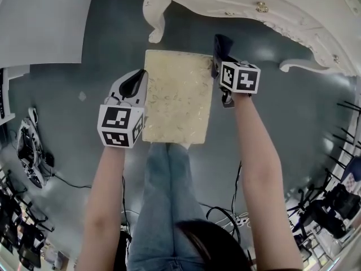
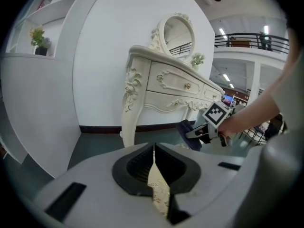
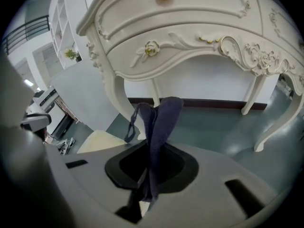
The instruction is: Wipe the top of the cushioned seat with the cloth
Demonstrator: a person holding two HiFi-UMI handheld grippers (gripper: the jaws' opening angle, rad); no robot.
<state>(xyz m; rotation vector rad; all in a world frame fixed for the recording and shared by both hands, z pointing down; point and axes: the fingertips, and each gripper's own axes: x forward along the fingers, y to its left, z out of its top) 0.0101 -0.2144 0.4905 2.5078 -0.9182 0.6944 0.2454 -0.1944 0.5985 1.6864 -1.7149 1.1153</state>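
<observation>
1. At the middle of the head view, the cushioned seat [image 1: 177, 97] stands on the grey-green floor [image 1: 113, 38], its cream, gold-patterned top facing up, just in front of the person's jeans-clad legs [image 1: 166, 208].
2. The left gripper [image 1: 137, 83] sits at the seat's left edge. In the left gripper view its jaws are drawn together on that edge, with a sliver of the patterned cushion [image 2: 159, 189] pinched between them.
3. The right gripper [image 1: 224, 64] is at the seat's far right corner. Its marker cube [image 1: 240, 77] faces up.
4. The right gripper's jaws are clamped on the cloth [image 3: 159, 122], a dark blue piece that sticks up out of them in loose folds with a thin loop at its left.
5. In the head view the cloth [image 1: 221, 45] shows just beyond the seat's right corner; whether it touches the top cannot be told.
6. In the right gripper view a pale corner of the seat [image 3: 102, 141] lies low to the left of the cloth.
7. A white carved dressing table [image 1: 271, 10] with gold knobs stands just beyond the seat, one curved leg near the seat's far left corner.
8. In the left gripper view an oval mirror [image 2: 178, 32] stands on the table.
9. Black cables [image 1: 225, 213] lie on the floor beside the person's legs.
</observation>
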